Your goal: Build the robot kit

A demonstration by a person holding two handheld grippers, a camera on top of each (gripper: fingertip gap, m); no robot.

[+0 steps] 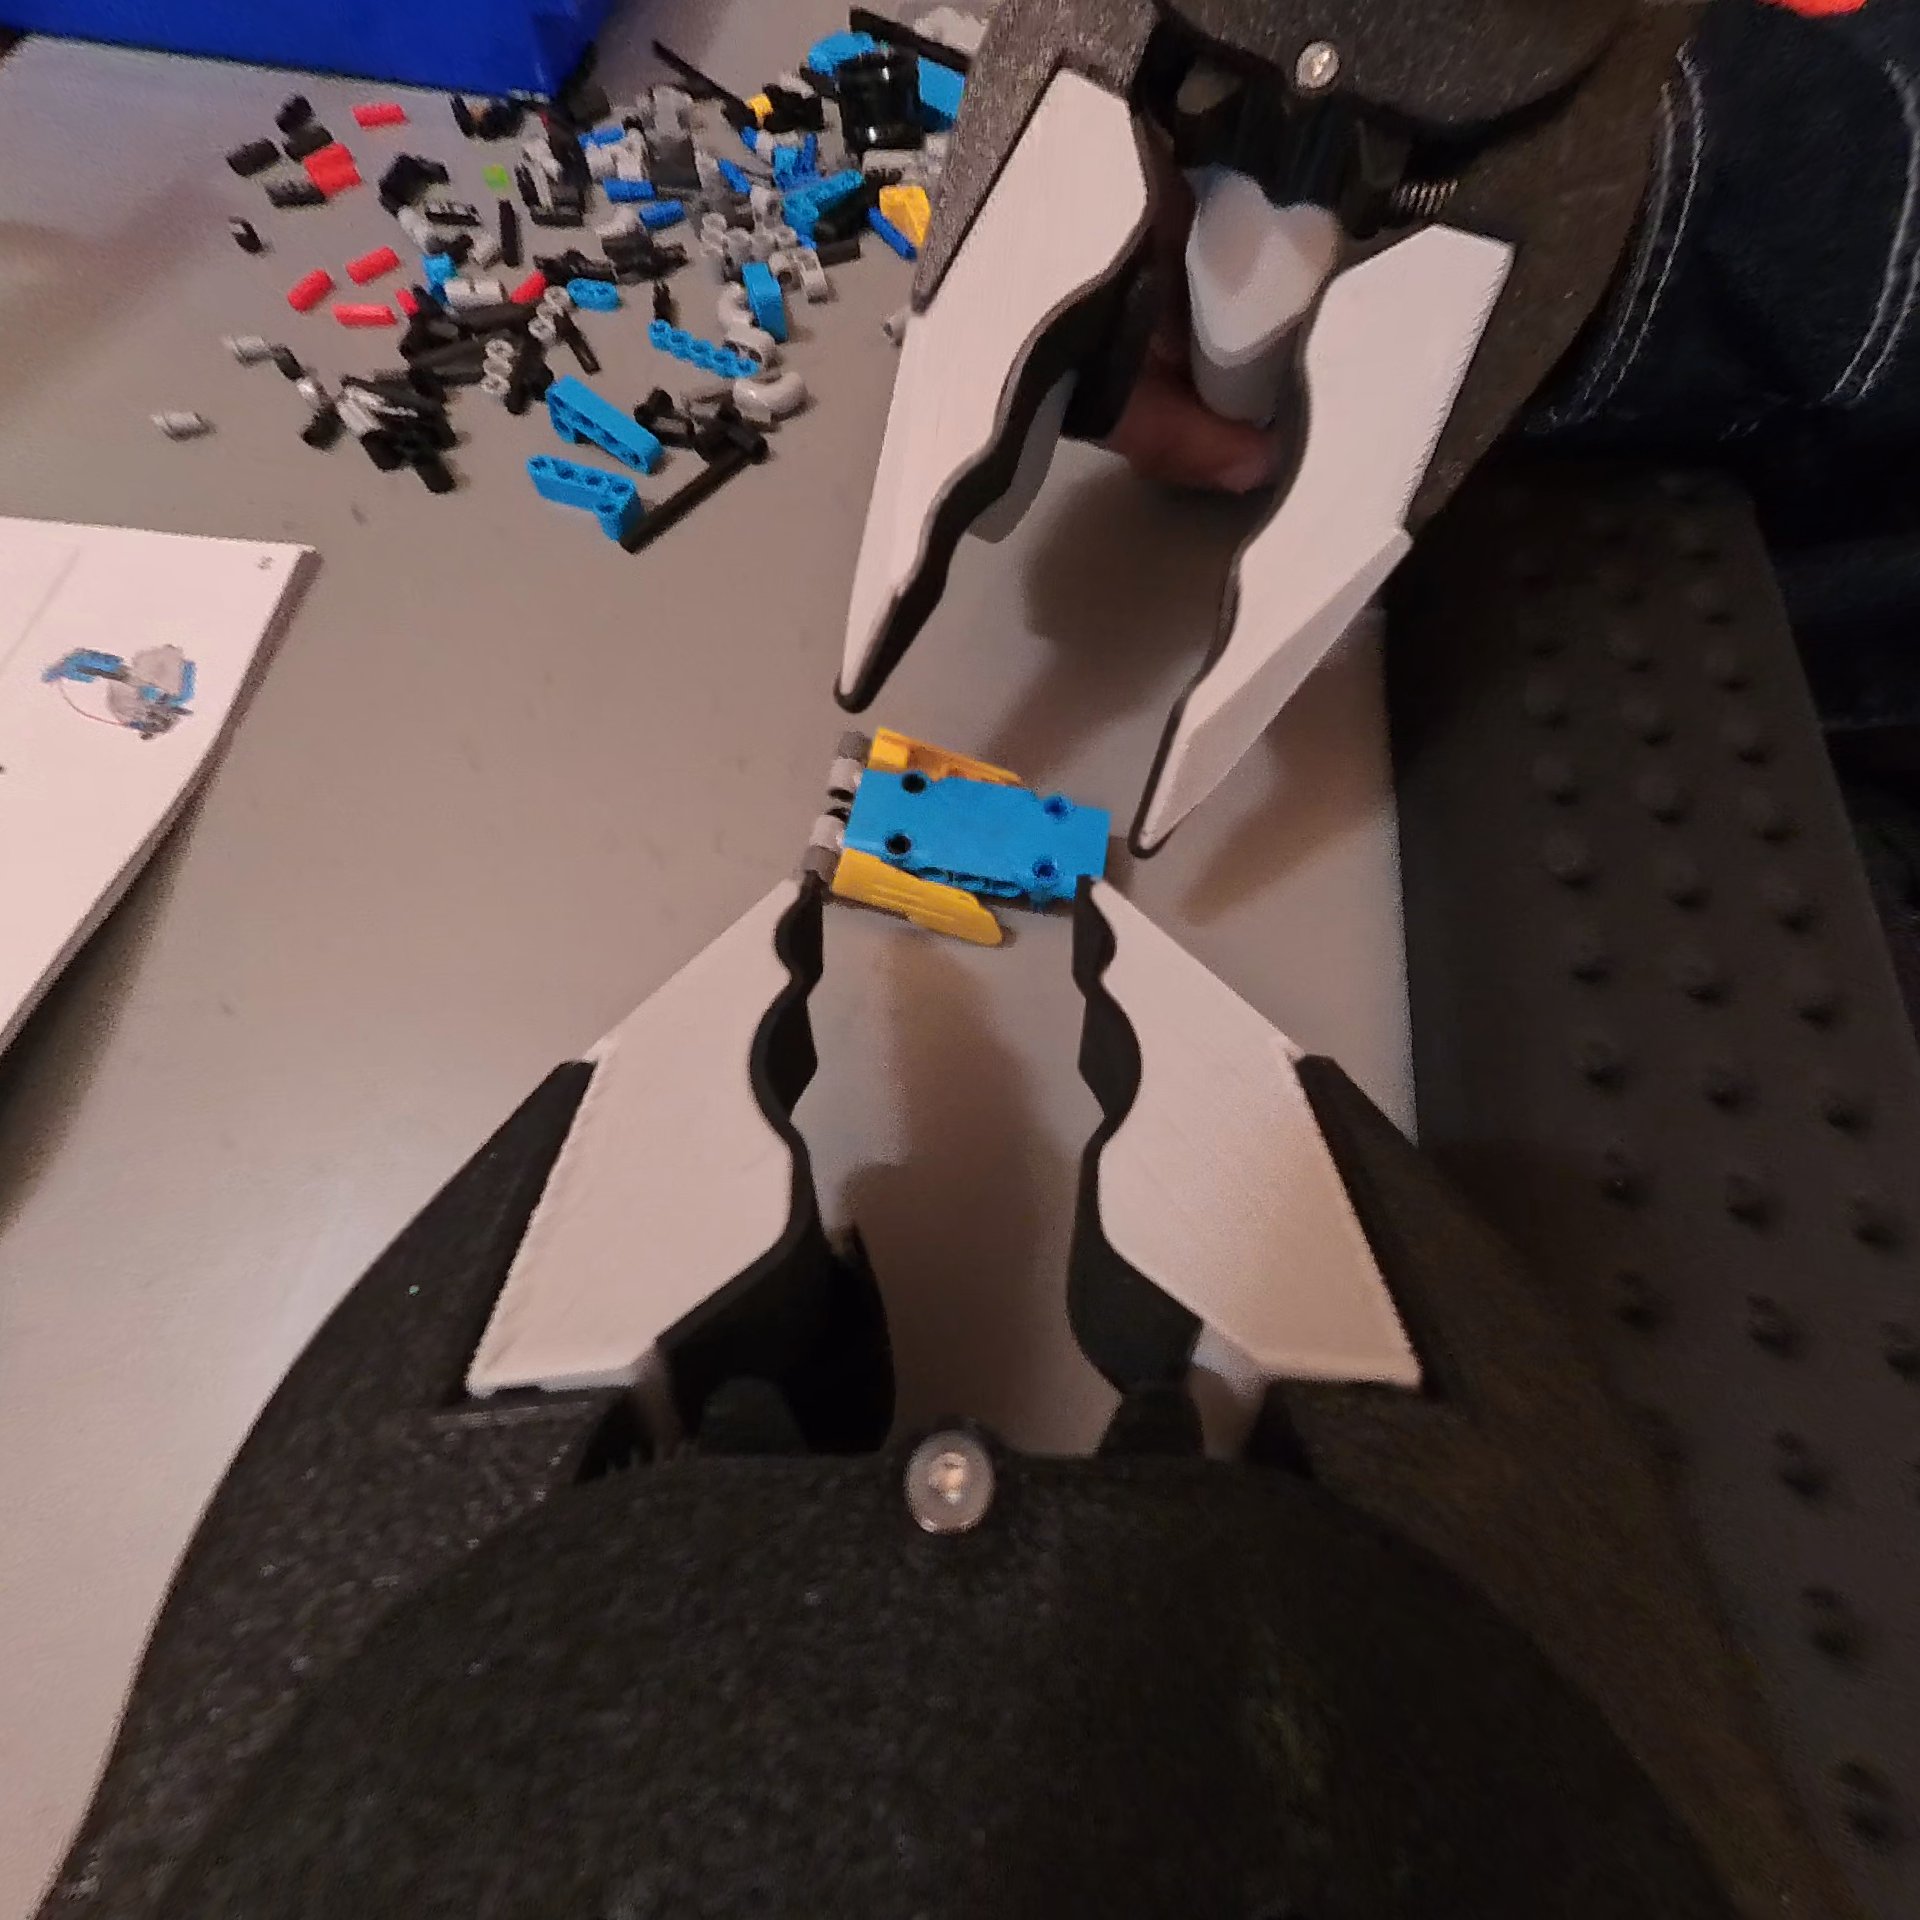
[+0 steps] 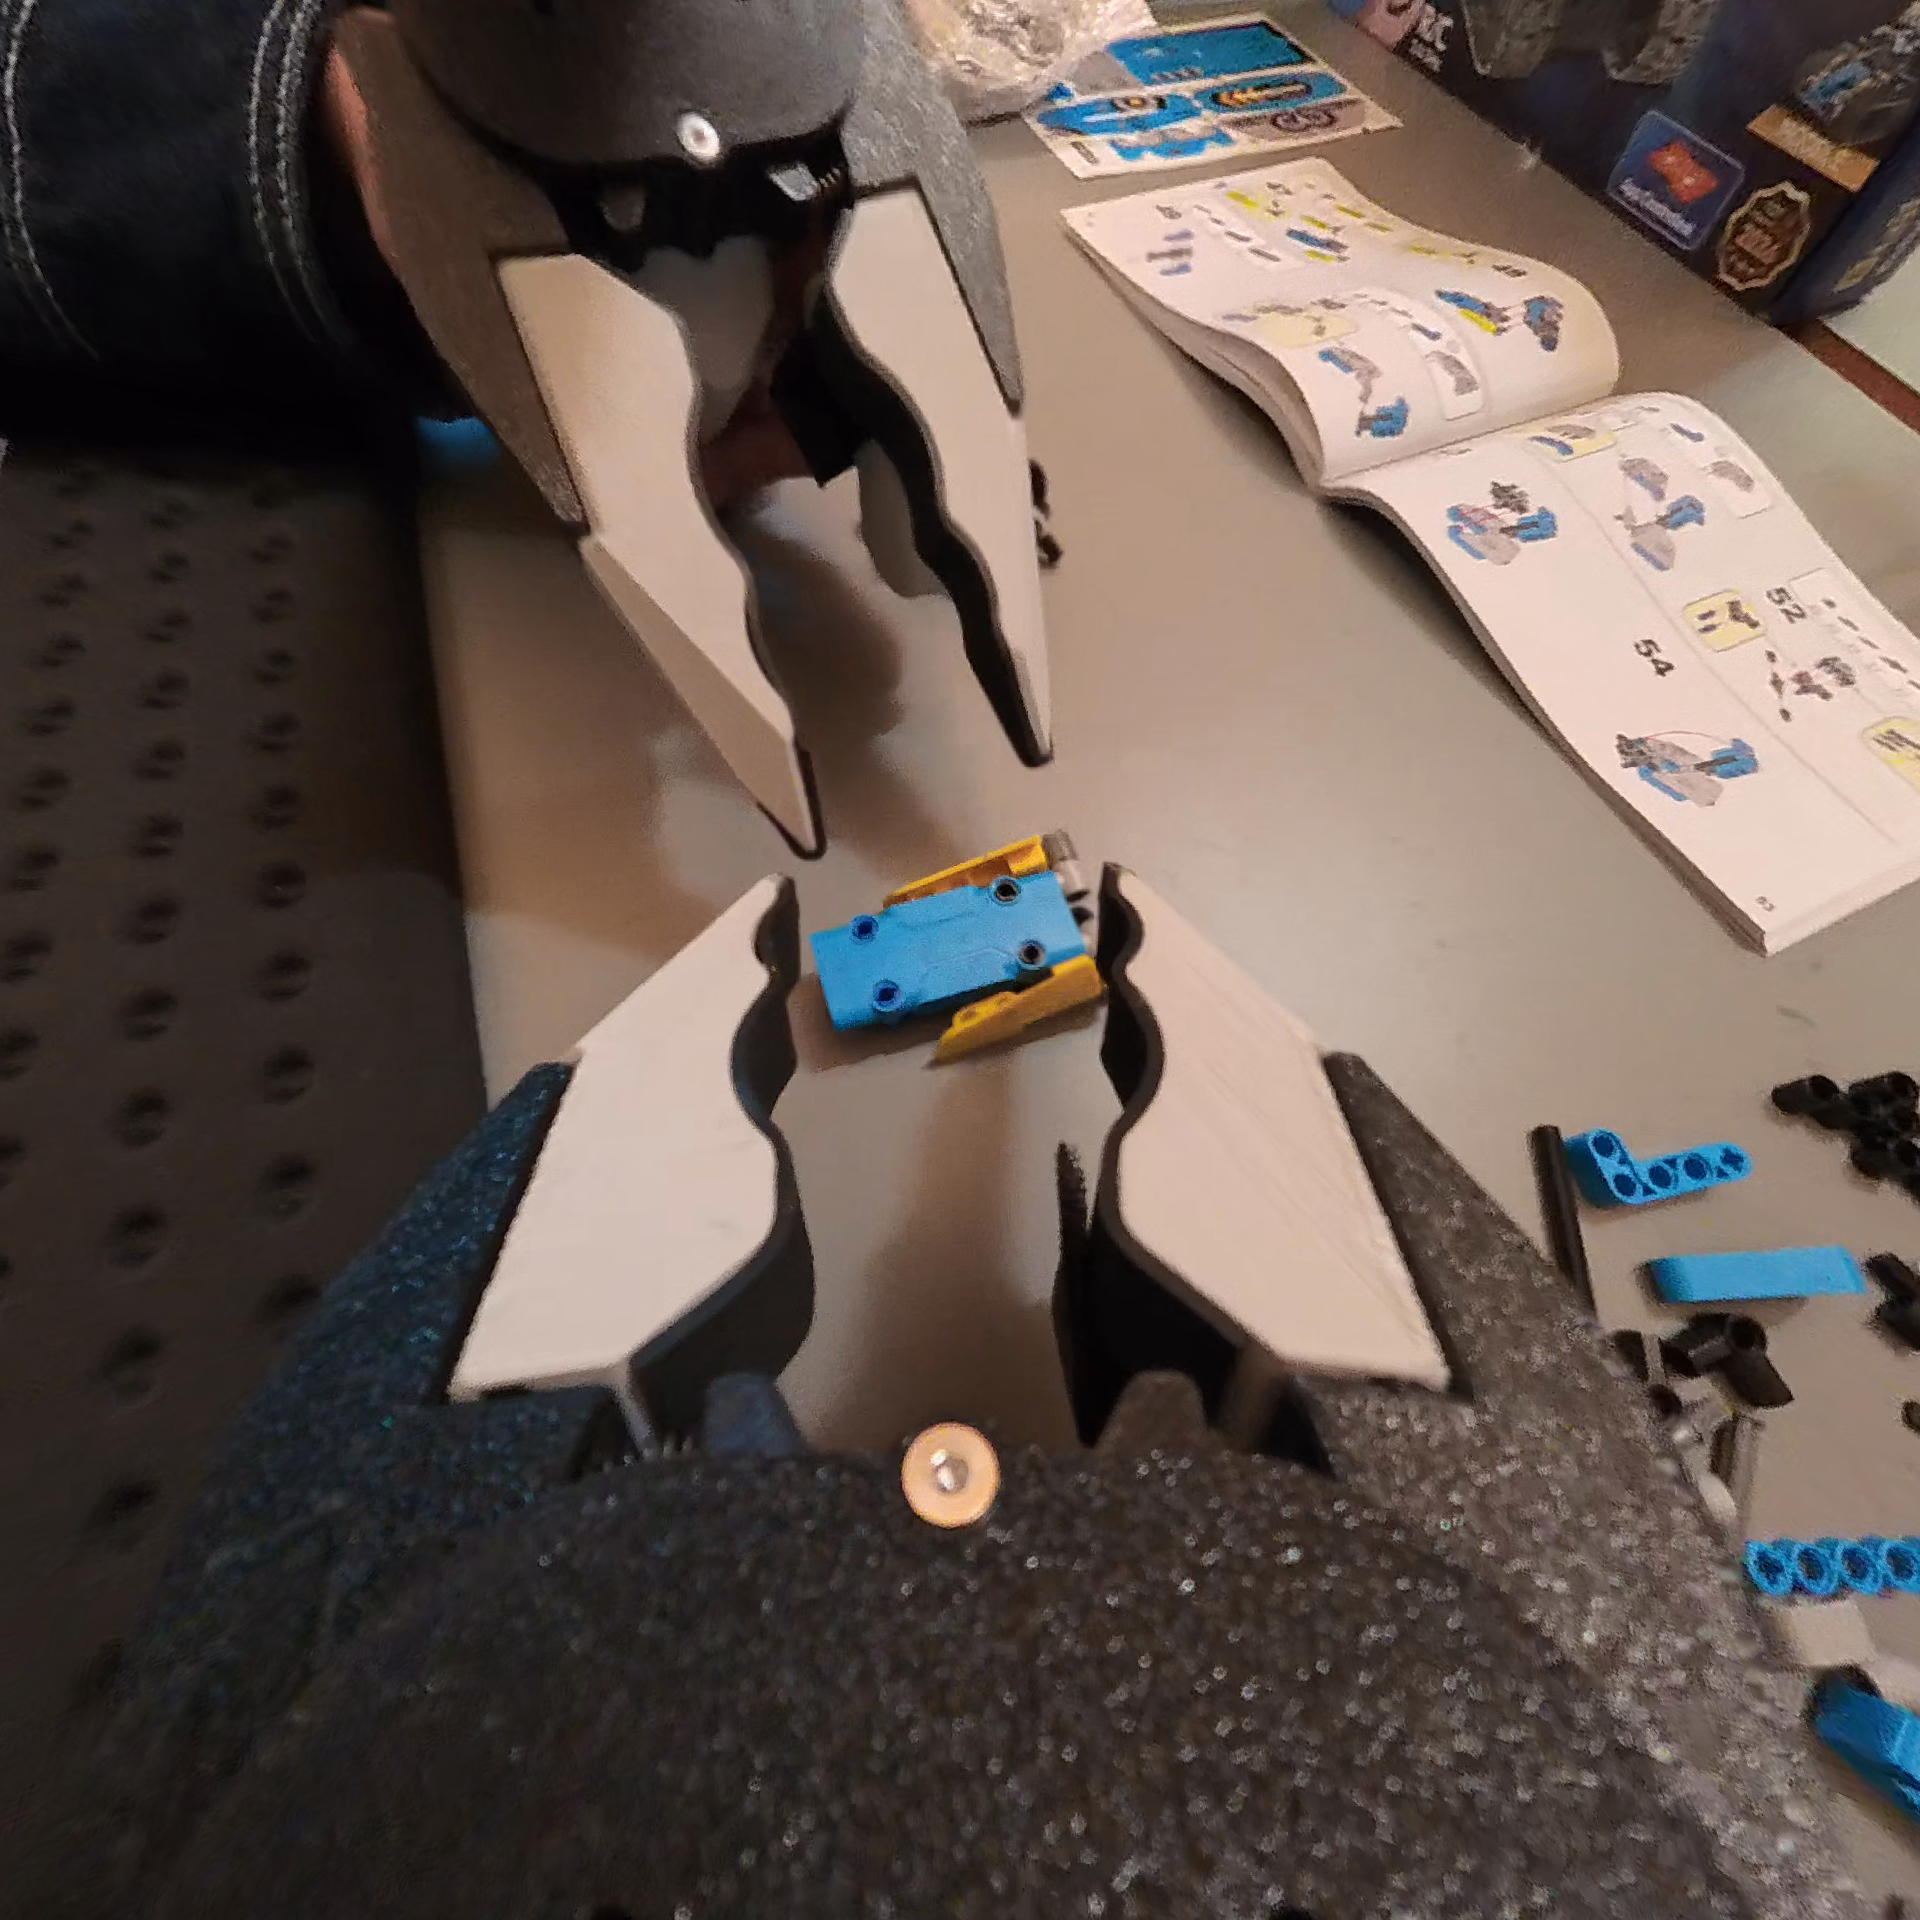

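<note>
Centrally, a small blue and yellow brick assembly lies on the grey table, and everything else is placed around it. The left gripper reaches in from one side with its two white fingers spread apart, the fingertips just at the near edge of the assembly; contact cannot be made out. The right gripper comes in from the opposite side, also spread wide, so that the assembly sits between its fingertips without being pinched. Neither tool holds anything.

Seen from the left wrist view, the right gripper points back toward the assembly, one tip close to the blue corner, the other above its grey end. Beyond the assembly on that side lies a scatter of loose pieces, blue, black, grey and red, with a blue bin behind them. A black studded mat runs along the table edge beside the assembly.

From the right wrist view, an open instruction booklet lies well apart from the assembly, with a sticker sheet and a dark box farther off. A person's denim sleeve shows behind the left gripper.
</note>
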